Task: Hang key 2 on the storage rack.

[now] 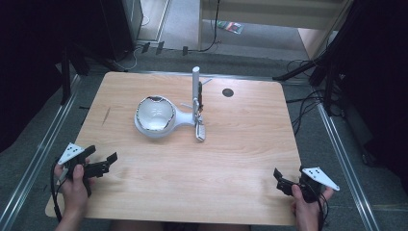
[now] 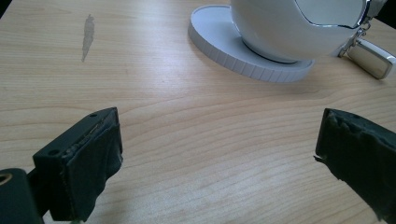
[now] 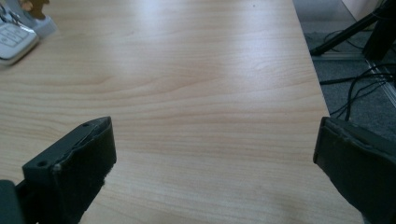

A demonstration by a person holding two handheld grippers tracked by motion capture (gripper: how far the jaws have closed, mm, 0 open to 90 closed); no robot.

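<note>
Left gripper (image 1: pixel 102 162): held low over the near left corner of the table (image 1: pixel 240 159), jaws spread wide with nothing between them. It points toward the middle, so I judge it is lined up for a reach that has not begun.

Scuff (image 1: pixel 106 116): a grey mark on the wood, left of the bowl, apart from everything.

Bowl (image 1: pixel 154 114): white, glossy, sitting on a round base (image 1: pixel 144 129) near the table's centre, well away from both grippers. A neck joins the base to the post, so the whole reads as one stand.

Post (image 1: pixel 196 89): white, upright, just right of the bowl. It looks meant as a hanger, since the key hangs down along it.

Key (image 1: pixel 200 131): a fob lying flat at the foot of the post, linked upward by a dark strap; likely the thing to be handled, being the one loose item.

Right gripper (image 1: pixel 288 184): at the near right corner, jaws also parted and empty, far from the stand.

Left gripper view: shows the ribbed edge of the base (image 2: pixel 243 65) and the chain clip beside the fob (image 2: pixel 372 58), details too small from above.

Right gripper view: shows the fob's buttons (image 3: pixel 14 39) at its top left, and cables (image 3: pixel 355 84) on the floor past the table edge.

High view: alone gives the spacing of both hands from the stand.
</note>
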